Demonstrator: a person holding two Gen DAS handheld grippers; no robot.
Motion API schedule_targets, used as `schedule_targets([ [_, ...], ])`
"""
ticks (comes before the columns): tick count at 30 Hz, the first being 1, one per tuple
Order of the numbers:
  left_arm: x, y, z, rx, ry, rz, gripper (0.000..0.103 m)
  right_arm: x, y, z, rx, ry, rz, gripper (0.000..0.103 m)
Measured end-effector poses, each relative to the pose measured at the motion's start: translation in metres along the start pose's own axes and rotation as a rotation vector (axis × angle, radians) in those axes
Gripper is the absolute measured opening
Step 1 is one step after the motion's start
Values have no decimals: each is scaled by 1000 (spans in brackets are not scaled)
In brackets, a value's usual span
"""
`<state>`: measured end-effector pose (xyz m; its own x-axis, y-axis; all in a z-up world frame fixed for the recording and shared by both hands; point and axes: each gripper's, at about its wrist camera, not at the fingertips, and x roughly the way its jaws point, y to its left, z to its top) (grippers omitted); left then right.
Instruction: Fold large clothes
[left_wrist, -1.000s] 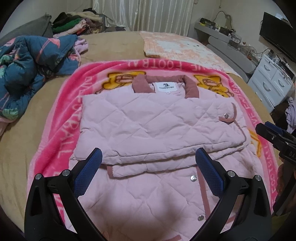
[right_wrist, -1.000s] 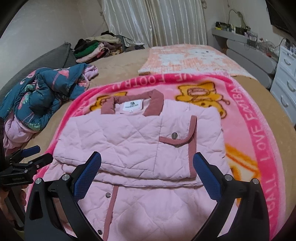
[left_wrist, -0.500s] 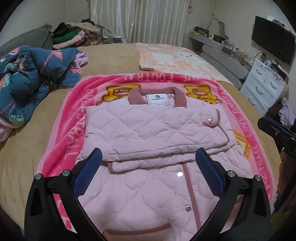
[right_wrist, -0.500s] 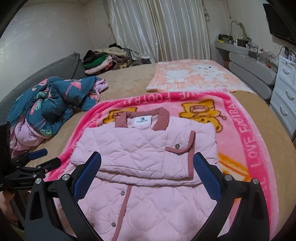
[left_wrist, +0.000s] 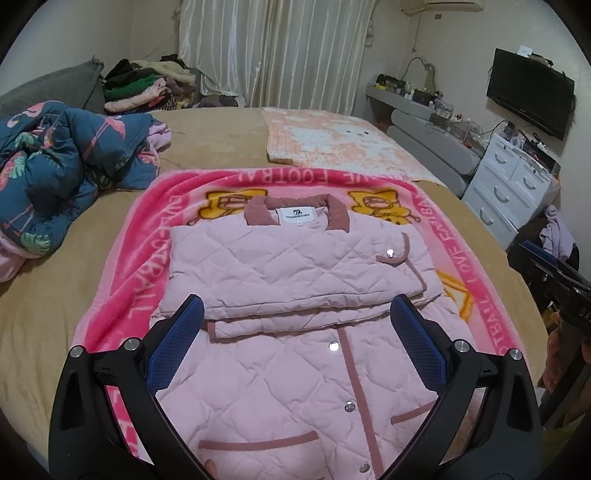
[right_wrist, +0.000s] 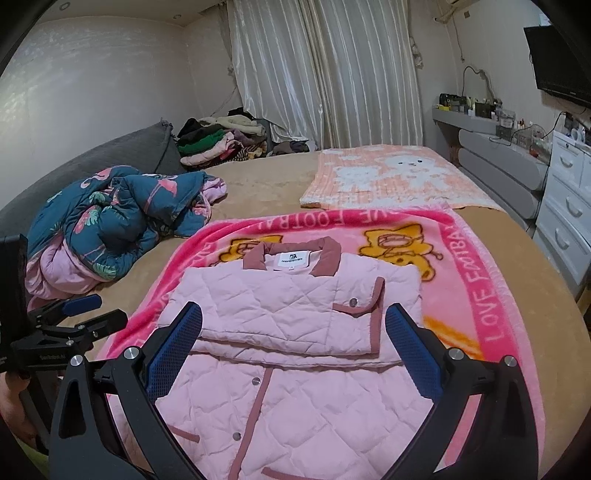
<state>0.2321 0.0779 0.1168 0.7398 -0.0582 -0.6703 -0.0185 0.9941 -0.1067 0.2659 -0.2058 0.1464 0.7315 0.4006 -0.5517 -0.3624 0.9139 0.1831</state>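
jacket (left_wrist: 295, 280) lay ahead of both hand-held grippers, sleeves folded across, on pink blanket (left_wrist: 147, 236). left hand-held gripper (left_wrist: 295, 343) and right hand-held gripper (right_wrist: 293, 347) hovered, fingers apart, empty.

The jacket (left_wrist: 295, 332) is a pale pink quilted one with diamond stitching, a dusty-rose collar (left_wrist: 295, 212) and matching rose trim down the front placket and along the pocket edges. It lies flat, front up, collar at the far end, where a white label shows inside the neck. Both sleeves are folded in across the chest, stacked in a neat band whose lower edge runs straight across the body. A snap-buttoned cuff (left_wrist: 393, 254) with rose binding sits at the band's right end. Silver snaps (left_wrist: 333, 346) run down the placket below the band. The hem end lies nearest, unfolded.
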Motion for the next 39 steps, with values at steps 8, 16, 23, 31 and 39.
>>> schedule_targets([
  [8, -23, -4, -15, 5, -38, -12, 95, -29, 1, -9, -3, -41, -2, 99],
  [16, -42, -4, -30, -5, -64, -25, 95, -57, 4, -19, -12, -67, -2, 99],
  [23, -57, -3, -44, 1, -83, -24, 95, -80, 9, -30, -38, -80, -8, 99],
  [31, -71, -2, -63, 8, -100, -14, 95, -93, 13, -46, -64, -77, -7, 99],
  [39, -77, 0, -81, -6, -103, -28, 95, -99, 12, -58, -64, -76, 4, 99],
])
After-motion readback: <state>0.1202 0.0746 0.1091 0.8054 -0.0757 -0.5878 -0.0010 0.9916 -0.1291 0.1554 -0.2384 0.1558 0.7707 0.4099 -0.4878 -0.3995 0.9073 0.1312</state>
